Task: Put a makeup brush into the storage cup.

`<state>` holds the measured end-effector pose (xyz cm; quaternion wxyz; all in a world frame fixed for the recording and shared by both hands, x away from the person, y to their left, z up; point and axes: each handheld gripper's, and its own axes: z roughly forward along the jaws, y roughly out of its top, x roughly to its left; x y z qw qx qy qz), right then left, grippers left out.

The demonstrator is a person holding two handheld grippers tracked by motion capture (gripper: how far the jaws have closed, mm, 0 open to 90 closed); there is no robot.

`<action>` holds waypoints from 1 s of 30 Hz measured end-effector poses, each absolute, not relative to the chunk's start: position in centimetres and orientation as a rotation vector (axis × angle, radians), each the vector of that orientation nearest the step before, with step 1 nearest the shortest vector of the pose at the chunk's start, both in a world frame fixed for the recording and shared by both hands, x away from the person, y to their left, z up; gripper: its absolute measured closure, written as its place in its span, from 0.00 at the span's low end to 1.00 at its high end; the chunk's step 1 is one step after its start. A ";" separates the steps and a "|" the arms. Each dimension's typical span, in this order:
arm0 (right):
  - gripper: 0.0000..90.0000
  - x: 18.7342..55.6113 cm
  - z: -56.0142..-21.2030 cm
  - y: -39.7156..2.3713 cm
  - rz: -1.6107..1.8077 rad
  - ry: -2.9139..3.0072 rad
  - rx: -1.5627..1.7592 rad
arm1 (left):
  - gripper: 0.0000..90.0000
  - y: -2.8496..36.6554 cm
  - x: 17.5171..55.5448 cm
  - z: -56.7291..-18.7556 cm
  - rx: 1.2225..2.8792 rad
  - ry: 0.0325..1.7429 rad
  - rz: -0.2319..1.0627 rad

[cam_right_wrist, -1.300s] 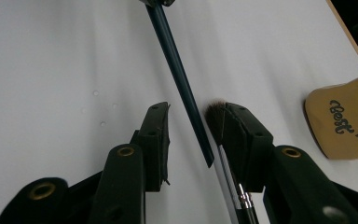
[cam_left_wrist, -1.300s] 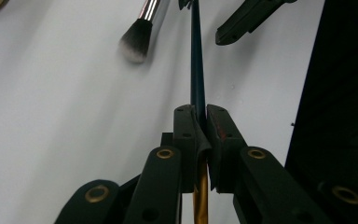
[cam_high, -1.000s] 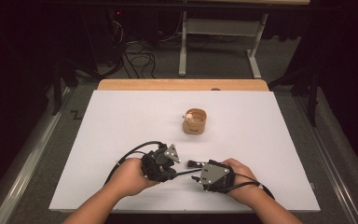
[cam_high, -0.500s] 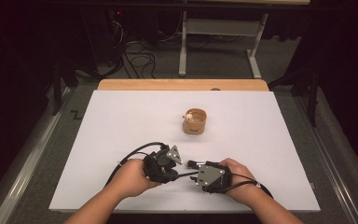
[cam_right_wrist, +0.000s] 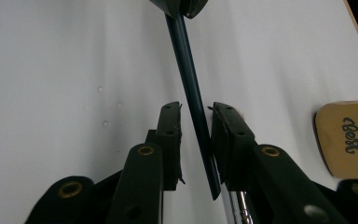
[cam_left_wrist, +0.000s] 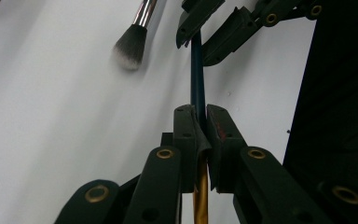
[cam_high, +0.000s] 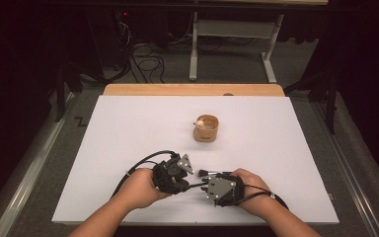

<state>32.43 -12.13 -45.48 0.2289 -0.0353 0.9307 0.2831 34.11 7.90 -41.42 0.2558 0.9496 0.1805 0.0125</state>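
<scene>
Wooden cup is holding something pale – unclear. Left claw is clenching a slim dark brush handle; right claw is closing around it, gaps showing.

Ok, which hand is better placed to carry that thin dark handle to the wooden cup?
Left. The left tongs are shut on the dark handle, while the right tongs, which have just been closing, sit around its other end with gaps on both sides. The wooden cup stands ahead of both.
</scene>
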 end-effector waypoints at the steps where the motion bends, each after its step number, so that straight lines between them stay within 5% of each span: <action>1: 0.84 32.4 -45.5 -12.1 0.779 2.560 -0.092 | 0.92 7.9 34.1 -41.4 2.577 0.489 0.032; 18: 0.84 32.5 -45.8 -11.9 0.743 2.554 -0.137 | 0.92 7.9 33.9 -41.2 2.569 0.481 0.032; 30: 0.94 32.4 -45.8 -12.0 0.725 2.553 -0.184 | 0.92 7.9 34.0 -41.2 2.556 0.484 0.013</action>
